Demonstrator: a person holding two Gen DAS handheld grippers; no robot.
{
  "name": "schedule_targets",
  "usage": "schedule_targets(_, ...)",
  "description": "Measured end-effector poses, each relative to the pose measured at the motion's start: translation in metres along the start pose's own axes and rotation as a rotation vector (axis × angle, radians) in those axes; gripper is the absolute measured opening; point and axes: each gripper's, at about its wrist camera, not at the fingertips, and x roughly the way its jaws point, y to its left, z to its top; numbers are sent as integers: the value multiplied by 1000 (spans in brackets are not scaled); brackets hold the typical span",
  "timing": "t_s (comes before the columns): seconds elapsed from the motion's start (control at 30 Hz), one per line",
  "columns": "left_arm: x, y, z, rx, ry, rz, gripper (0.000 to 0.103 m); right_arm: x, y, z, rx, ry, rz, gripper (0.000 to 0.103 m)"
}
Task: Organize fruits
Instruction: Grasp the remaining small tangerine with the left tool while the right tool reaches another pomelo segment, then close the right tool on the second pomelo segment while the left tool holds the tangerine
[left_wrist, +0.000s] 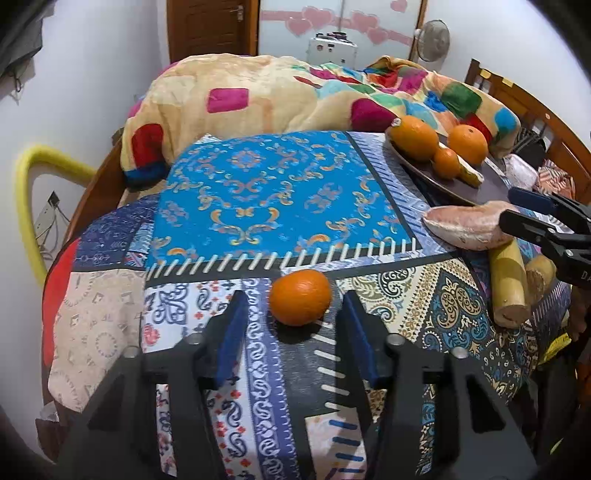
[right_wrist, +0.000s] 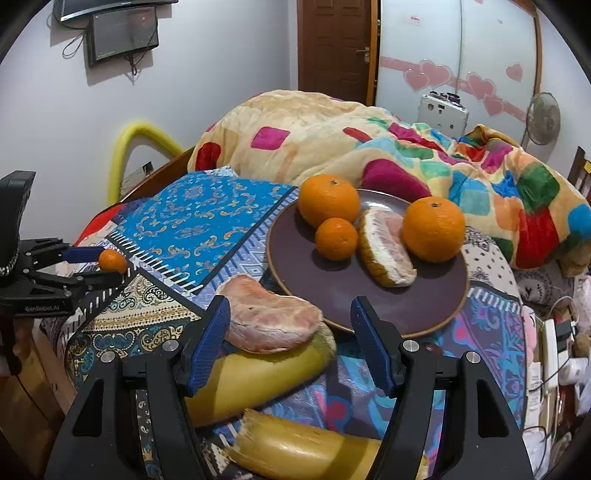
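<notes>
Yellow rind piece is cut off behind right claw.

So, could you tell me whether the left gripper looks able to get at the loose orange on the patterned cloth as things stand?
Probably yes. The left gripper points straight at the loose orange, which sits just ahead of its open fingers with only bare patterned cloth around it. Nothing blocks the way.

The right gripper has its jaws apart around a peeled pomelo piece, not touching it. Just behind sits a brown plate with three oranges.
</notes>
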Motion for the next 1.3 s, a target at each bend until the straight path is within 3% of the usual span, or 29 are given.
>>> schedule_targets(0.1,3,-1,1,9,-6,4,35,5,3,-1,-5,15,17,64)
schedule_targets(0.3,4,2,1,4,-26,-13,33,14,10,0,-32,45,25,64)
schedule_targets(0.7,-16,-9,-13,25,-47,-38,32,10,28,-3,-66,76,82,39)
schedule_targets(0.87,-20,-9,-17,22,-46,-40,32,15,38,-2,-94,119,106,42)
schedule_targets(0.97,-22,-7,-17,20,-52,-34,32,16,41,3,-115,112,76,46)
schedule_targets(1.1,-21,-4,-17,21,-56,-26,32,20,47,9,-151,97,58,66)
schedule_targets(1.3,-17,2,-14,13,-58,-30,32,43,58,16,-202,157,86,64)
